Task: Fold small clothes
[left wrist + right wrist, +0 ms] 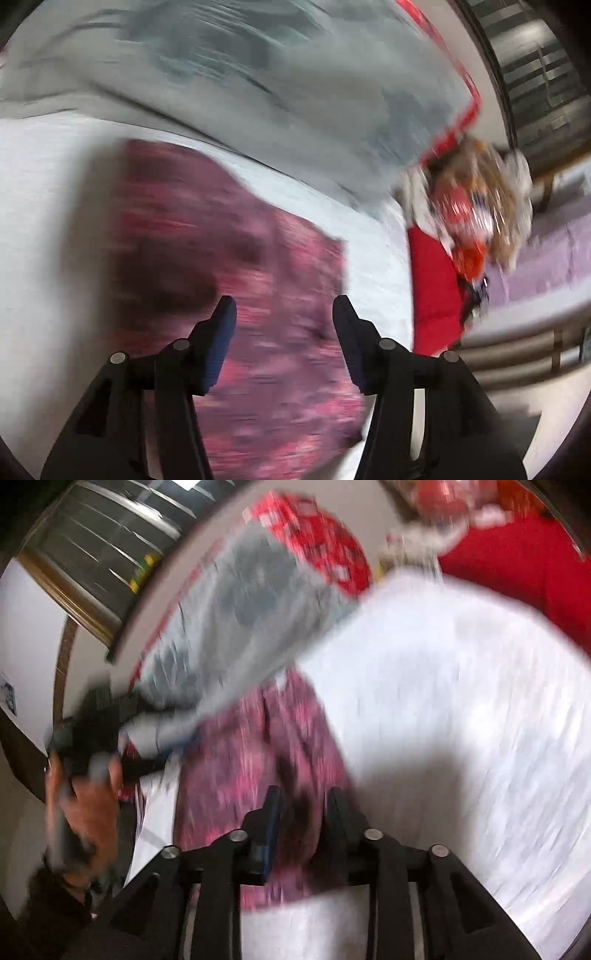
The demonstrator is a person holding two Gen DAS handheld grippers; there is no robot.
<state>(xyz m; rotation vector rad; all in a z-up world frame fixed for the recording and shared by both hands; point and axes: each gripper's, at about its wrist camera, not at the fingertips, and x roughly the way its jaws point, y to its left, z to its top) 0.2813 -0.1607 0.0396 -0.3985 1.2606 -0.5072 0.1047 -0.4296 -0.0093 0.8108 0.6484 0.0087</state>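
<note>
A small pink and maroon patterned garment [236,240] lies flat on a white sheet [44,221]; both views are motion-blurred. My left gripper [284,306] hovers over the garment's near part, open, with only the cloth below showing between its blue-padded fingers [221,332]. In the right wrist view the same garment [240,746] runs away from my right gripper [303,797], which stands open with a narrower gap above the cloth's near end. At the left of that view a person's hand [85,805] holds the left gripper's black body [99,716].
A grey blanket [258,92] [240,609] lies bunched beyond the garment. Red cloth [432,295] [517,565] and a furry stuffed toy [469,206] sit at the sheet's [461,701] far side. A red patterned fabric [317,535] lies past the blanket. A slatted window [543,81] is behind.
</note>
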